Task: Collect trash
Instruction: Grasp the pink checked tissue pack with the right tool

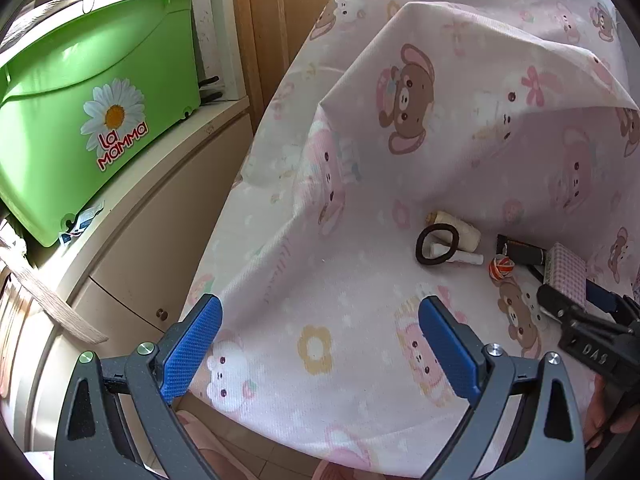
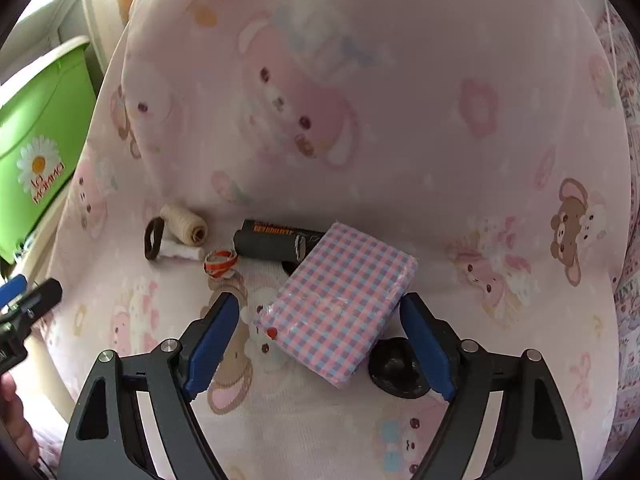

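- Bin [image 1: 92, 92]: green, with a daisy label, on a cabinet at 9 o'clock of the left wrist view, well apart from the litter.
- Left gripper [image 1: 320, 344]: fingers spread wide with nothing between them, hovering over bare sheet [image 1: 320, 240] near its edge.
- Hair tie [image 2: 154, 238]: dark loop at 10 o'clock in the right wrist view, touching a thread spool [image 2: 184, 224] and a small white roll [image 2: 182, 251]. All three are probably light; the tie is soft and would fold under the pads.
- Ribbon curl [image 2: 219, 263]: orange and white, just right of the roll; flimsy and likely to slip.
- Tubes [image 2: 268, 240]: two dark cylinders lying side by side, their right ends against the packet; they look stiff and apt to roll.
- Packet [image 2: 340, 308]: pink-and-blue checked, wrapped in glossy film, lying flat at centre, its right corner beside a black cap [image 2: 394, 366].
- Right gripper [image 2: 320, 340]: fingers wide apart, straddling the packet's near end without touching it.
- Handling guess: the packet seems light and a bit soft, with a slick film. Take it across its short width, on the long edges, with firm, even pressure.
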Demonstrator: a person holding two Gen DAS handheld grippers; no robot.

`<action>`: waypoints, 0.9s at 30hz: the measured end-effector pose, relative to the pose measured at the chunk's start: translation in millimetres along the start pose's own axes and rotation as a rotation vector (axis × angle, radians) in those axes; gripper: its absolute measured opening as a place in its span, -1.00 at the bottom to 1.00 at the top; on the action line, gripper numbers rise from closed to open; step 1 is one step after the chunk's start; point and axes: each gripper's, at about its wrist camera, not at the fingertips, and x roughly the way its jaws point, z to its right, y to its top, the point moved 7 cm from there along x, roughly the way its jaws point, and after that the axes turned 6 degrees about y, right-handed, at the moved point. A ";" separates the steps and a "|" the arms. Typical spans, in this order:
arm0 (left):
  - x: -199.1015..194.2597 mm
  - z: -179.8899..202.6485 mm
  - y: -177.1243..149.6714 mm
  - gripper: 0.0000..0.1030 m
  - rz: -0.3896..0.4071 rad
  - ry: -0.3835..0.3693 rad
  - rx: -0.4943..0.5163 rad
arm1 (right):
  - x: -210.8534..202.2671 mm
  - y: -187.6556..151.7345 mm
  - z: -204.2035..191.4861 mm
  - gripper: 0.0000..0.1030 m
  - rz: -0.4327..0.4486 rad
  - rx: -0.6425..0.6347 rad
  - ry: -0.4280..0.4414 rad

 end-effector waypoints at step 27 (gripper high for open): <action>-2.1 3.8 -4.3 0.89 0.013 0.002 0.044 | -36.9 -11.7 7.0 0.24 0.082 -0.056 -0.025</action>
